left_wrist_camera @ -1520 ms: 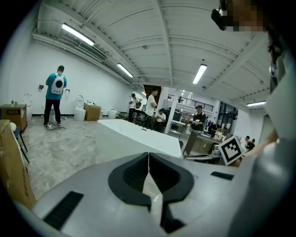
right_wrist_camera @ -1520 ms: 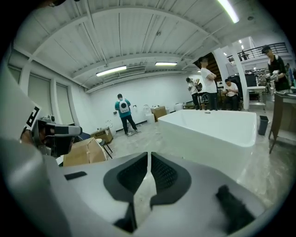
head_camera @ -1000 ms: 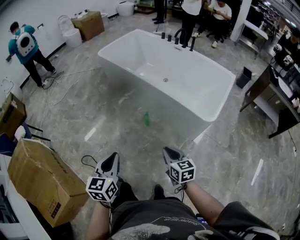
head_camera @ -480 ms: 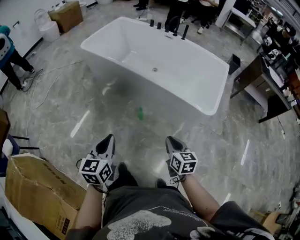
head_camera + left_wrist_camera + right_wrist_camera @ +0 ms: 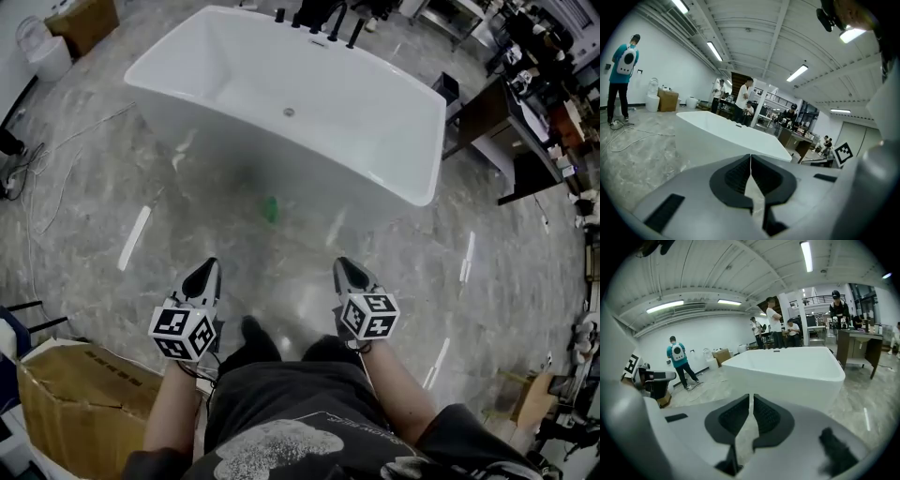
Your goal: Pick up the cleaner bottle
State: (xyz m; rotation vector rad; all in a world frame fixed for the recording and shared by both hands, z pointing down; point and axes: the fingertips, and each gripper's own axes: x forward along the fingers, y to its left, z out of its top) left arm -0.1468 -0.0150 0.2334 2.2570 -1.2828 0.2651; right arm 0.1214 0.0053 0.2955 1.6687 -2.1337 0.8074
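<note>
A small green cleaner bottle (image 5: pixel 270 209) stands on the grey marble floor just in front of the white bathtub (image 5: pixel 187 80). Both grippers hang well short of it, near the person's legs. My left gripper (image 5: pixel 208 266) points toward the tub with its jaws closed together and empty. My right gripper (image 5: pixel 345 266) is likewise shut with nothing between its pads. In the left gripper view the tub (image 5: pixel 717 136) fills the middle ground; the bottle is hidden behind the jaws. The right gripper view also shows the tub (image 5: pixel 787 366) but no bottle.
A cardboard box (image 5: pixel 75 403) sits at the lower left beside the person. Dark desks (image 5: pixel 506 141) stand to the right of the tub. Cables (image 5: pixel 56 178) trail over the floor at left. A person in a teal shirt (image 5: pixel 678 359) stands by the far wall.
The view has advanced toward the tub; the bottle now sits nearer and lower-left of its earlier spot. Both grippers stayed shut and spread slightly apart. The standing person has left the head view.
</note>
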